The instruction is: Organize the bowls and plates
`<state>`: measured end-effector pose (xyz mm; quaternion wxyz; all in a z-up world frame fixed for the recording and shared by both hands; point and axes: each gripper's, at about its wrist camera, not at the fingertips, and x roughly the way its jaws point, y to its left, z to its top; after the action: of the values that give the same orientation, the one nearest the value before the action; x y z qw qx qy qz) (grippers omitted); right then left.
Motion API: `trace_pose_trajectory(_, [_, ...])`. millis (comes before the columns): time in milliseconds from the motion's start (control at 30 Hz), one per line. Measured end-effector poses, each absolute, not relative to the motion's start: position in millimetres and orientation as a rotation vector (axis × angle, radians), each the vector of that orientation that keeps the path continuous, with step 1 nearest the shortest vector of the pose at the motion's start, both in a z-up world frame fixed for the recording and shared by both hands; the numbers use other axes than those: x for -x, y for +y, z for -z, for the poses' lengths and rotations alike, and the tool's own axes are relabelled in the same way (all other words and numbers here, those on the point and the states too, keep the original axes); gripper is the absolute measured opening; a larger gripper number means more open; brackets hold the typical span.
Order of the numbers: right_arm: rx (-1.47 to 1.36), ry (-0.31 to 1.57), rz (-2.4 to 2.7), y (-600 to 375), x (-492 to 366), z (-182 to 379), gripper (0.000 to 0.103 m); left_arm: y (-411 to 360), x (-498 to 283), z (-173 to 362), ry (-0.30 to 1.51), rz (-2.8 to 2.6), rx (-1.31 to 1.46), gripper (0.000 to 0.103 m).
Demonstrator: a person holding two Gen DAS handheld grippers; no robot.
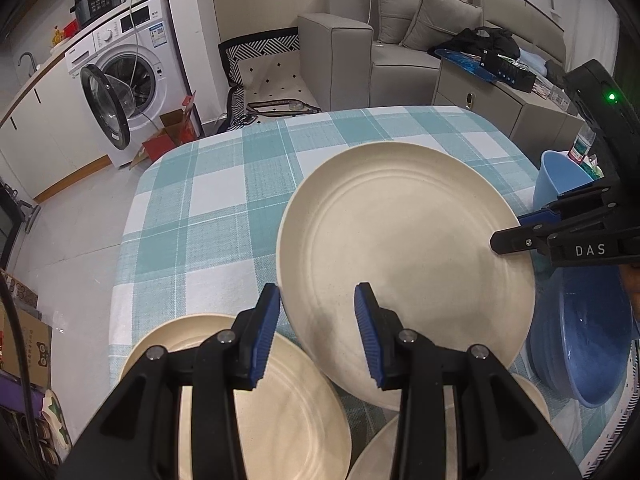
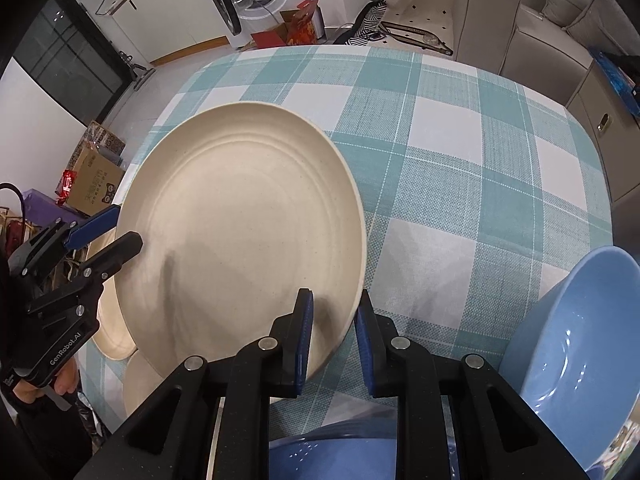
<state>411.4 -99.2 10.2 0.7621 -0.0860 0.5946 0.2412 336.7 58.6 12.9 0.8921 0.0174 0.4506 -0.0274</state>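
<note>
We hold a large cream round plate (image 1: 404, 264) tilted above the worktop covered in a teal-and-white checked cloth (image 1: 208, 208). Our left gripper (image 1: 316, 332) has its jaws apart, the plate's near rim lying between the blue pads. Our right gripper (image 2: 334, 340) also has its jaws somewhat apart with the plate's rim between them; whether the pads touch the rim we cannot tell. In the right wrist view the left gripper's fingers straddle the plate's far-left edge. A second cream plate (image 1: 280, 408) lies flat on the worktop beneath the left gripper, and a third cream plate (image 1: 384, 448) beside it. A light-blue bowl (image 2: 576, 360) sits at the right, near another blue bowl (image 2: 340, 452).
</note>
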Motion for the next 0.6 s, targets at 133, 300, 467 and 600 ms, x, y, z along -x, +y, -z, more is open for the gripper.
trace_pose_trajectory(133, [0.193, 1.288, -0.536, -96, -403, -17, 0.021, 60, -327, -20, 0.923, 0.053, -0.032, 0.038])
trace_pose_trajectory(300, [0.199, 1.275, -0.550, -94, -393, -25, 0.021, 60, -311, -30, 0.900, 0.047, -0.032, 0.038])
trace_pose_trajectory(467, [0.214, 1.271, -0.562, -92, -384, -30, 0.021, 61, -297, -39, 0.878, 0.048, -0.035, 0.038])
trace_pose_trajectory(600, [0.229, 1.266, -0.568, -90, -377, -35, 0.021, 62, -288, -42, 0.869, 0.047, -0.034, 0.038])
